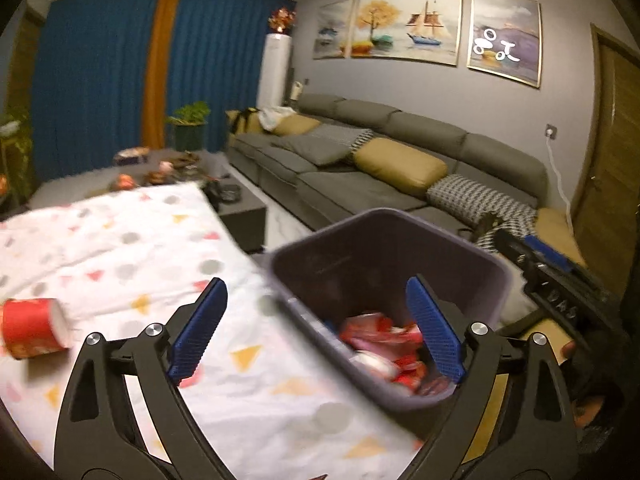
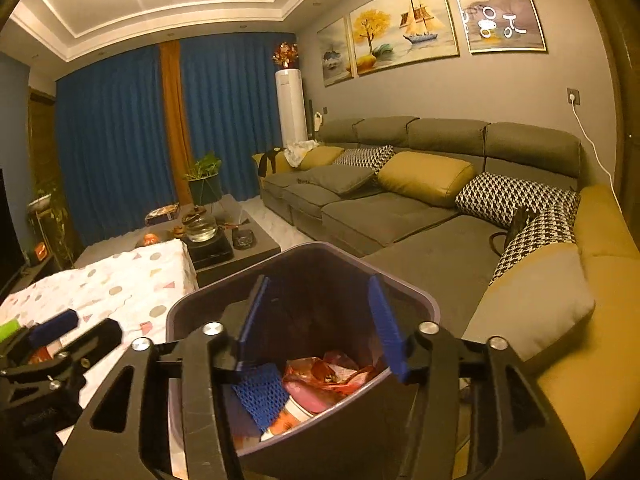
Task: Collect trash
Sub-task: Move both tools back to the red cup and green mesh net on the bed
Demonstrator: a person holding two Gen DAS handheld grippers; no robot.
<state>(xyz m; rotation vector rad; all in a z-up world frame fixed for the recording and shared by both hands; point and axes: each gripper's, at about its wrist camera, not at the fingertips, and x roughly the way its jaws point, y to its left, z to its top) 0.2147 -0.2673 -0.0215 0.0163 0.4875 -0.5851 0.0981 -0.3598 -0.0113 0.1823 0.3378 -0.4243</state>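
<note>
Patterned tablecloth covering table, red paper cup lying on it

We see a long grey fabric sofa with mustard cushions, blue pleated curtains, three framed paintings, a white tower air conditioner.

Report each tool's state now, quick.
Left tool: open, holding nothing, by the trash bin.
Right tool: open, empty, over the bin.
</note>
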